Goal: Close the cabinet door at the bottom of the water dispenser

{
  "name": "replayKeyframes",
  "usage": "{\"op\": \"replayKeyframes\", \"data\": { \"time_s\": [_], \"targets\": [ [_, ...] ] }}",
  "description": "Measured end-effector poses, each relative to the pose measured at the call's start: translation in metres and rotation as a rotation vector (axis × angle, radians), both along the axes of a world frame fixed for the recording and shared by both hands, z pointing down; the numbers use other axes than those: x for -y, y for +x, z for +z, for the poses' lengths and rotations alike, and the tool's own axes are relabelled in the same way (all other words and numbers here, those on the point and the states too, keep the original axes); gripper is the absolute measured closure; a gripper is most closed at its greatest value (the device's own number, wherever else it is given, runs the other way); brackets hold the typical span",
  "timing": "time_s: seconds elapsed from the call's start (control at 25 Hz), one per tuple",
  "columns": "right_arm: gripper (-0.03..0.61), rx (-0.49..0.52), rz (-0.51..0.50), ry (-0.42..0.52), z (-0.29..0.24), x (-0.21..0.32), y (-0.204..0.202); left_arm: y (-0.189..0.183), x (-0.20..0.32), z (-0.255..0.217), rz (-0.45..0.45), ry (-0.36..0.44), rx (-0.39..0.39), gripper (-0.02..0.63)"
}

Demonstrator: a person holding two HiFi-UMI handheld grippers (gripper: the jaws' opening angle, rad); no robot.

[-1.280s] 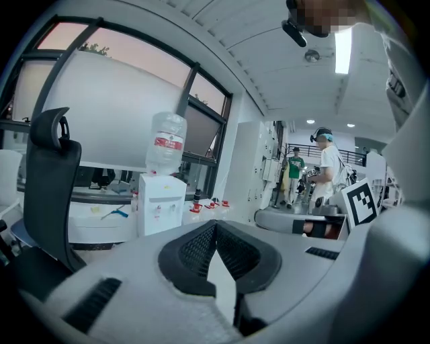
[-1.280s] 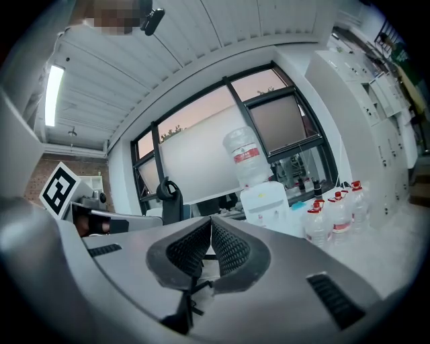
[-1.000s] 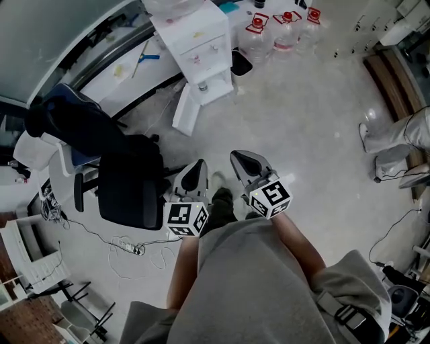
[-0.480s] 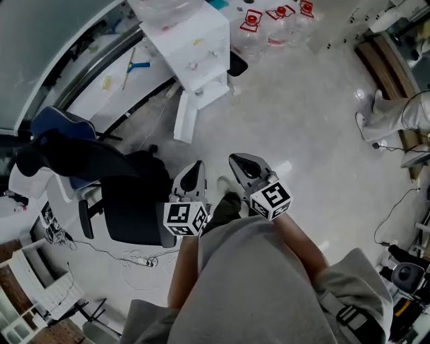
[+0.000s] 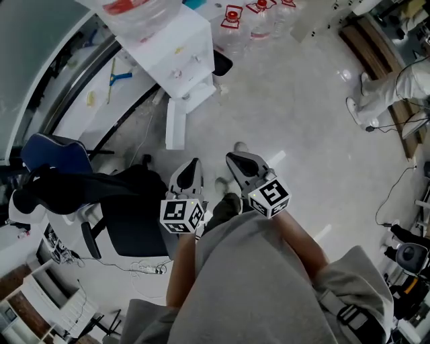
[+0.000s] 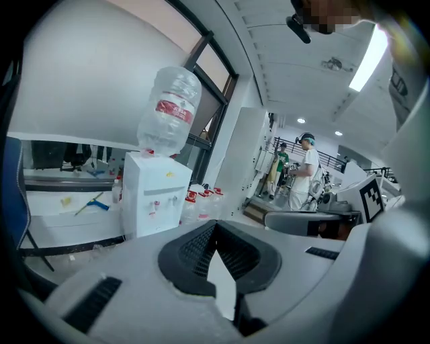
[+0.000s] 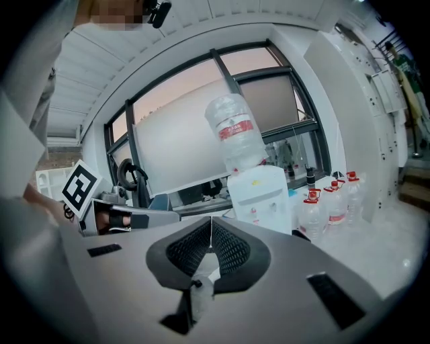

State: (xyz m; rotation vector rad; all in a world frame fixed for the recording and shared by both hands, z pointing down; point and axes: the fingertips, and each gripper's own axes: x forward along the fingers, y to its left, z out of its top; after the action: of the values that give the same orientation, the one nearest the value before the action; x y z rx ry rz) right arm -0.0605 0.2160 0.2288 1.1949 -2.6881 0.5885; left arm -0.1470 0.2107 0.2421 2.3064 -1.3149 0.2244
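The white water dispenser (image 5: 176, 48) stands at the top of the head view with a large bottle (image 5: 136, 9) upside down on it. Its bottom cabinet door (image 5: 175, 125) hangs open, swung out toward me. My left gripper (image 5: 195, 164) and right gripper (image 5: 232, 156) are held side by side in front of my body, well short of the dispenser, both shut on nothing. The left gripper view shows shut jaws (image 6: 215, 226) with the dispenser (image 6: 155, 201) far ahead. The right gripper (image 7: 211, 220) sees the dispenser (image 7: 265, 197) the same way.
A black office chair (image 5: 127, 205) stands close on my left, a blue chair (image 5: 55, 154) behind it. Several water bottles (image 5: 259, 16) stand right of the dispenser. A person in white (image 5: 396, 82) is at the right edge. A power strip and cables (image 5: 149, 269) lie on the floor.
The dispenser and its open door have shifted lower in the head view and look nearer. Both grippers stay shut in the same pose in front of me.
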Motion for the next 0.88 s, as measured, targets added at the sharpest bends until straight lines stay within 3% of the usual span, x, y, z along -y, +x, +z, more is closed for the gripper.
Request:
{"op": "replayKeyframes", "data": {
  "time_s": [0.4, 0.6, 0.88],
  "targets": [
    [0.568, 0.034, -0.034, -0.036, 0.019, 0.102, 0.012, 0.015, 0.083, 0.020, 0.022, -0.050, 0.051, 0.606],
    [0.568, 0.074, -0.044, -0.085, 0.031, 0.151, 0.024, 0.018, 0.130, 0.028, -0.029, -0.094, 0.031, 0.606],
    [0.568, 0.105, -0.064, -0.133, 0.064, 0.200, 0.008, 0.011, 0.175, 0.058, 0.005, -0.123, 0.096, 0.606]
  ]
}}
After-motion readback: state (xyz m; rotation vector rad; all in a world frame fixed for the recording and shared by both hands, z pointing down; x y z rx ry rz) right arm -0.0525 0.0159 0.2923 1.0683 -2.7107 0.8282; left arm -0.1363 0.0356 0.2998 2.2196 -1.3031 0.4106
